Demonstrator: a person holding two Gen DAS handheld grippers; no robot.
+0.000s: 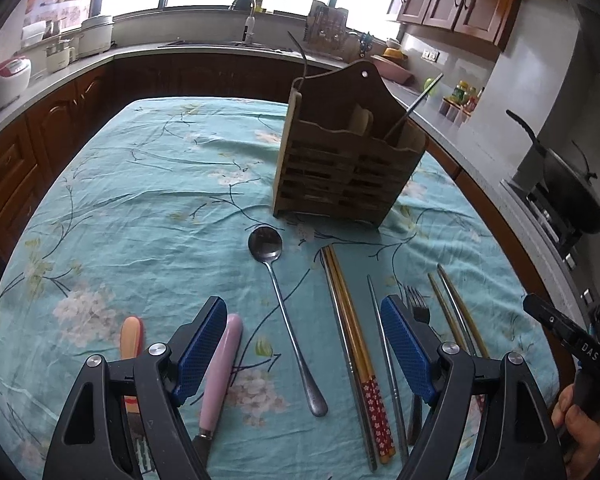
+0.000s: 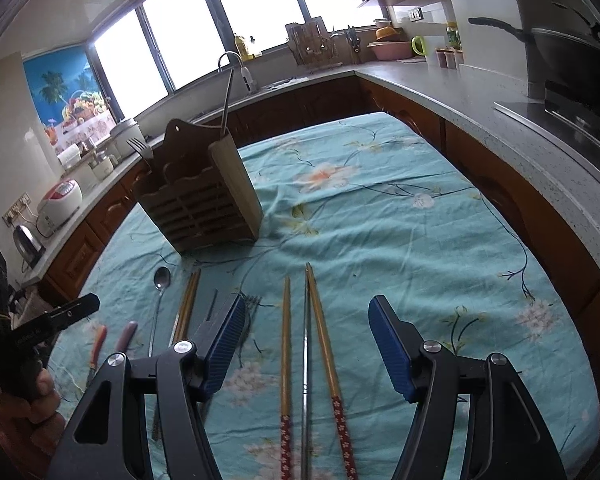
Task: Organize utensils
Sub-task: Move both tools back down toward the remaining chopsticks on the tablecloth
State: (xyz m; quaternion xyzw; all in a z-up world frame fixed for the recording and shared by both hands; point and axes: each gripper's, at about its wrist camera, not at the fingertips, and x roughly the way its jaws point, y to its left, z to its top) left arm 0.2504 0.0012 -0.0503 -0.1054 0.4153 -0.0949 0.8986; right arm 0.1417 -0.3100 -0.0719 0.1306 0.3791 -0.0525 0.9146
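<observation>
A wooden utensil holder (image 1: 340, 152) stands mid-table; it also shows in the right wrist view (image 2: 204, 204), with a fork and a chopstick sticking out. My left gripper (image 1: 304, 316) is open and empty above a metal spoon (image 1: 278, 280) and a chopstick bundle (image 1: 352, 332). A fork (image 1: 418, 308) lies by its right finger, a pink-handled knife (image 1: 222, 364) and an orange-handled utensil (image 1: 131, 338) by its left finger. My right gripper (image 2: 308, 316) is open and empty over wooden chopsticks (image 2: 286, 344) and a metal chopstick (image 2: 307, 356).
A teal floral tablecloth (image 1: 140, 200) covers the table. Kitchen counters with wooden cabinets (image 1: 40, 128) wrap around it. A wok (image 1: 572, 192) sits on the stove at the right, a rice cooker (image 1: 4, 80) at the left.
</observation>
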